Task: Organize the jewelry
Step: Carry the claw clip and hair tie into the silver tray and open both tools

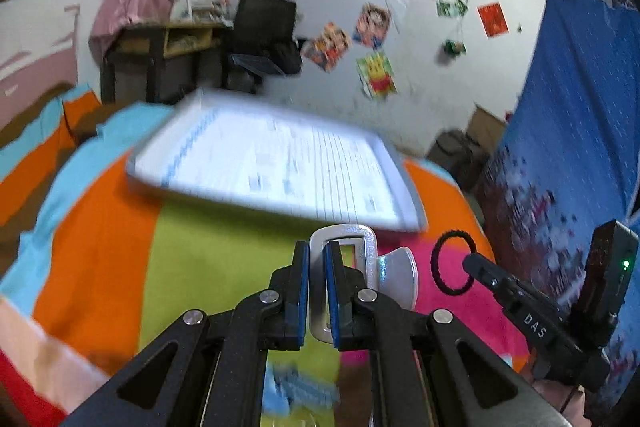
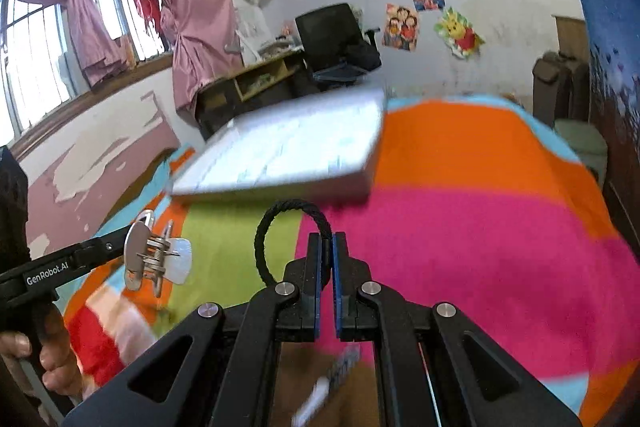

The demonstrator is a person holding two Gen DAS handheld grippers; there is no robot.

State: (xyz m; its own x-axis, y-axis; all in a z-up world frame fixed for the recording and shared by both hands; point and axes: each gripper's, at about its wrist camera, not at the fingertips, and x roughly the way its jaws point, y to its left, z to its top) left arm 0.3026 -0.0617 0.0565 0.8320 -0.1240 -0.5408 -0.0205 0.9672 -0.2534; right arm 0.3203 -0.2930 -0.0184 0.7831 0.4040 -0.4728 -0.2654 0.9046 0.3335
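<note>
My left gripper (image 1: 317, 255) is shut on a silver metal hair clip (image 1: 360, 247), held above the striped blanket; the clip also shows in the right wrist view (image 2: 154, 259) at the left. My right gripper (image 2: 326, 247) is shut on a black braided hair tie (image 2: 280, 223), its loop standing up to the left of the fingers. The hair tie also shows in the left wrist view (image 1: 454, 263) at the right gripper's tip. A white compartment box (image 1: 272, 163) lies flat on the blanket ahead of both grippers, blurred; it also shows in the right wrist view (image 2: 296, 151).
A blanket (image 2: 460, 227) with orange, green, pink and blue stripes covers the bed. A desk (image 2: 256, 79) and a black chair (image 2: 336, 39) stand behind by the wall. A blue curtain (image 1: 580, 107) hangs at the right. Small blurred items lie near the blanket's front edge (image 2: 332, 379).
</note>
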